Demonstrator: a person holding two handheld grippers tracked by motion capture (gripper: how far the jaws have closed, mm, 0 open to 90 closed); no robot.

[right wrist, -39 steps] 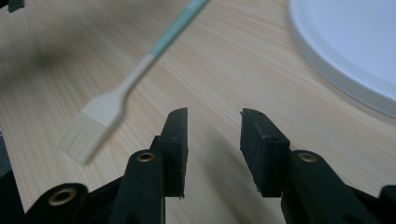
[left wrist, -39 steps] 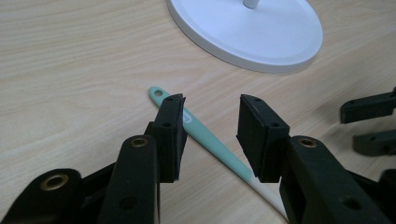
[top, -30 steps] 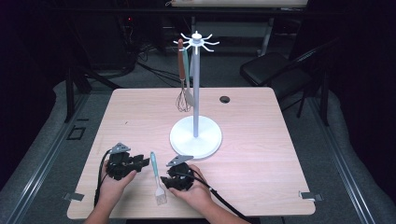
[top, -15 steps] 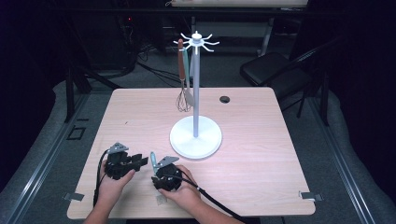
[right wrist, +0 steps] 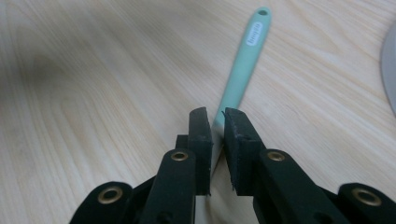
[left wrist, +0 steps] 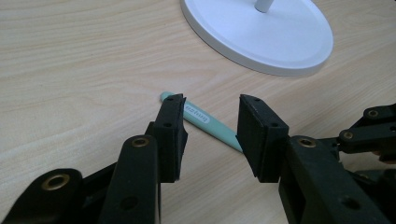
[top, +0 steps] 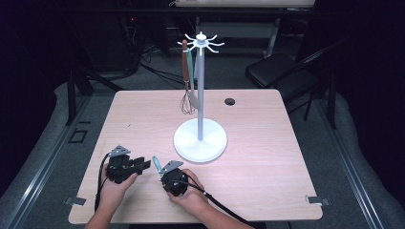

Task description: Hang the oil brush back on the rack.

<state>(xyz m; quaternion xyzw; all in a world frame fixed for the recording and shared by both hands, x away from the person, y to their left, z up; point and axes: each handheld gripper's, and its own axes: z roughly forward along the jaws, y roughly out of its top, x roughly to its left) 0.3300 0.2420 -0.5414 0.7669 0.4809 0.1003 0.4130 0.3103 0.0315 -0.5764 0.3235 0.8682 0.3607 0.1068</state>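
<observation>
Right gripper has its jaws nearly together around the mint-green spatula. They have just been closing, with the flat lower part of the handle between them. The pads look pressed on it, so I read this as a grip at the blade end of the handle. In the high view the right gripper sits just in front of the white stand base, on the person's side. The spatula pokes out from it, away from the person, lying flat on the table.

Left gripper has its jaws apart with nothing between them. They frame the free end of the handle, which lies beyond them on the wood, near the base. In the high view it rests just left of the spatula, farther from the base than the right one.

Handling guess: light tool with a stiff plastic handle, smooth and a bit slippery. The blade is probably softer, so hold the handle, not the blade. The hanging hole at the tip must stay clear of the pads for the hooks on top of the stand. A whisk hangs there already, well beyond the base.
</observation>
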